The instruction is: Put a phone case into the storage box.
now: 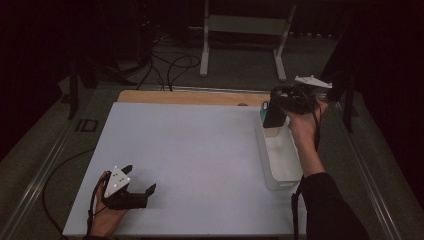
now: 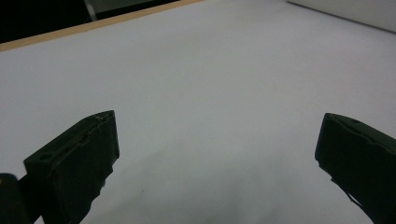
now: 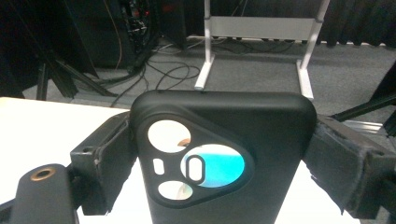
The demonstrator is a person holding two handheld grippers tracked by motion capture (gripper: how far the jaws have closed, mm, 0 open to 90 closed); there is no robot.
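Right gripper [image 1: 276, 111] is clamped on a black phone case [image 3: 224, 158], held above the white bin [image 1: 280, 165], probably lifting out or dropping in. Left gripper [image 1: 137, 187] rests on the table [image 1: 200, 150], jaws apart, empty, likely parked clear.

**No readable text anywhere**

No lettering, brand, number or sign can be made out. The black phone case [image 3: 224, 158] clamped between the jaws of the right hand-held gripper [image 3: 219, 154] bears only plain camera cut-outs, no logo. The white worktop [image 1: 190, 160] ahead of the left hand-held gripper [image 2: 217, 154] is blank.
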